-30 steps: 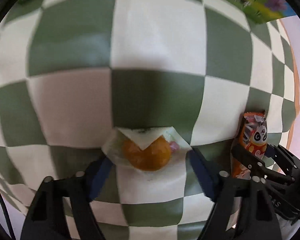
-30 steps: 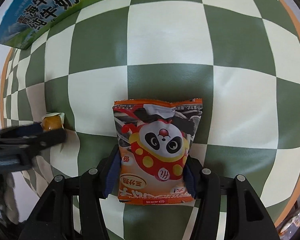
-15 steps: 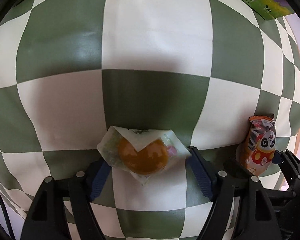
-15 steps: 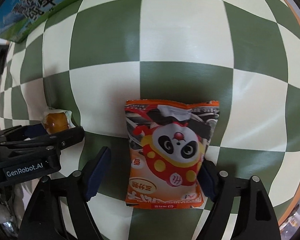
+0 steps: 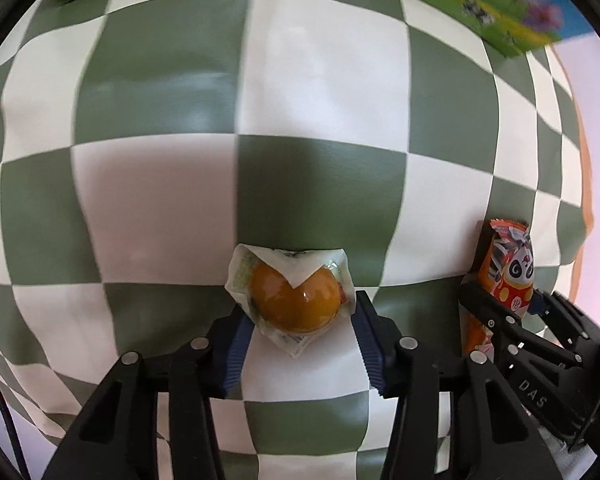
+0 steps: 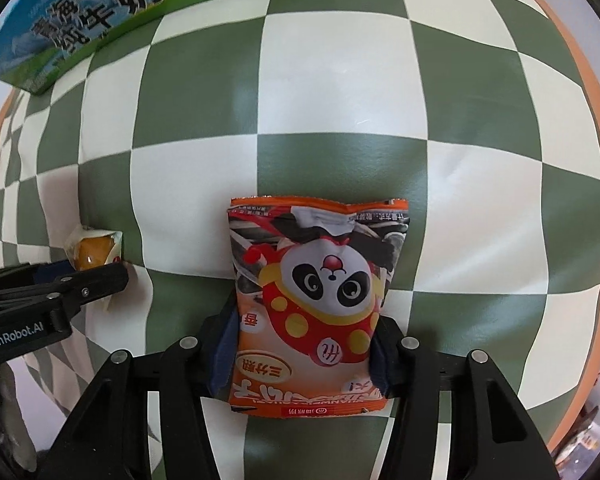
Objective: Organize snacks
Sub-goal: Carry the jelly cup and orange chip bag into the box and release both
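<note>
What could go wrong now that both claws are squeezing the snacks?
The left gripper has just closed on the jelly cup. It looks round and slippery in loose wrapping, so it might squirt out or get squashed.

The right gripper has just closed on the panda snack bag, pinching it low down, so the puffy bag may flop over or slide free when lifted.

The two grippers sit close together, so they could bump.
</note>
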Action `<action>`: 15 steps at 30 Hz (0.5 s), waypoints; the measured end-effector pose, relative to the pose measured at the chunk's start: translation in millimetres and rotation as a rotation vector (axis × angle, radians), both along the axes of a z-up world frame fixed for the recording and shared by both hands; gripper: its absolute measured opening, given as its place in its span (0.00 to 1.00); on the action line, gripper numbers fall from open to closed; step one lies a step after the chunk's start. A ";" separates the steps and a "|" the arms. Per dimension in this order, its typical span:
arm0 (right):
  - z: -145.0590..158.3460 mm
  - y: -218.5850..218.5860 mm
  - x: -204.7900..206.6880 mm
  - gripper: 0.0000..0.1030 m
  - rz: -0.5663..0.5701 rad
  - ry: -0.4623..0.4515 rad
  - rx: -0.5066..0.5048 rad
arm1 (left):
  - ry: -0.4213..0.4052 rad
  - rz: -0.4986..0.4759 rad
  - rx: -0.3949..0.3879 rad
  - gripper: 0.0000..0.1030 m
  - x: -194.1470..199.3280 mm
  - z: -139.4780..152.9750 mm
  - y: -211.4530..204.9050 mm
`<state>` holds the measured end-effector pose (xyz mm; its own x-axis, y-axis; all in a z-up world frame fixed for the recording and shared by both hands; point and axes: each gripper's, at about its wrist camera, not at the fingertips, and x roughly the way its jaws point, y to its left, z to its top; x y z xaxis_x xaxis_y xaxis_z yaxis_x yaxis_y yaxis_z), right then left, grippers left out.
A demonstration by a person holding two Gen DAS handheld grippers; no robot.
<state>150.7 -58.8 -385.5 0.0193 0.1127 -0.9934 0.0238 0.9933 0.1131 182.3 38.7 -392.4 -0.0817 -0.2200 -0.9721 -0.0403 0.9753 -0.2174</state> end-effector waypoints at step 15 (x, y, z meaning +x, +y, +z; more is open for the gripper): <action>67.8 -64.0 5.3 0.52 -0.051 -0.073 0.149 | -0.099 0.072 -0.136 0.44 7.5 72.7 33.1</action>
